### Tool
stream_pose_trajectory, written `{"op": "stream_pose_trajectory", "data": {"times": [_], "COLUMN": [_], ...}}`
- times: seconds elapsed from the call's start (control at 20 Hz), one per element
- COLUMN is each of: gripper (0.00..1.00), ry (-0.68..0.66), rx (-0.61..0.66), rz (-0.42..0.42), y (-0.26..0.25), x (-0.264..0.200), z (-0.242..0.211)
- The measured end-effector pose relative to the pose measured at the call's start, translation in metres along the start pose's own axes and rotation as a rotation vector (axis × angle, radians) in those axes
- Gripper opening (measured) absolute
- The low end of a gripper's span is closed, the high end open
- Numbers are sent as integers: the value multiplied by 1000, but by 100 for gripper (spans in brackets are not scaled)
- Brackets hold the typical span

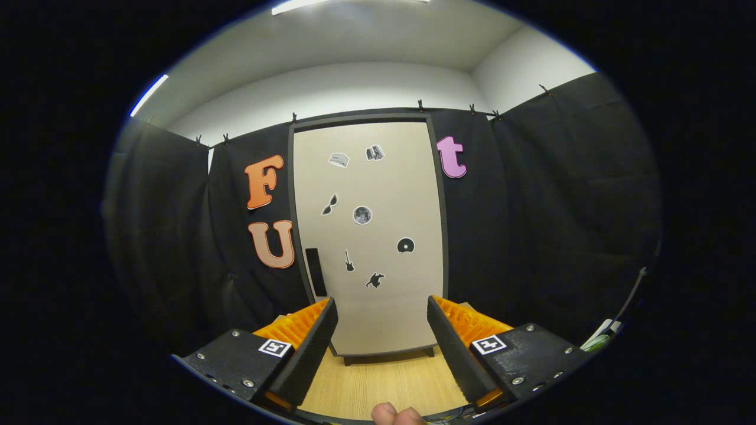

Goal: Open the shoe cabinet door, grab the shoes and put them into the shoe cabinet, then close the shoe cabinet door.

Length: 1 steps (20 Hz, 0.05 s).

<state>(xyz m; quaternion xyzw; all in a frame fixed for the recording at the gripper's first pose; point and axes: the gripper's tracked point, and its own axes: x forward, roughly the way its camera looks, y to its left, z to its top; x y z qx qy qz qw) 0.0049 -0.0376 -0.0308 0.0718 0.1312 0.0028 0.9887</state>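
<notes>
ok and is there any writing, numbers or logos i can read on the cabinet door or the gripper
On the cabinet door: no words or numbers, only small picture stickers; any print on them is too small to read.
On the gripper, fingers open with the door beyond them: a square coded marker on each side, a pattern with no readable text.
</notes>
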Motion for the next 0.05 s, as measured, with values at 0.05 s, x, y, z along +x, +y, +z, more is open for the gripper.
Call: {"op": "stream_pose_trajectory", "data": {"times": [0.05], "gripper": [95], "ry": [-5], "rx": [3], "rz": [-8], "y": [-5], "x": [0], "z": [2]}}
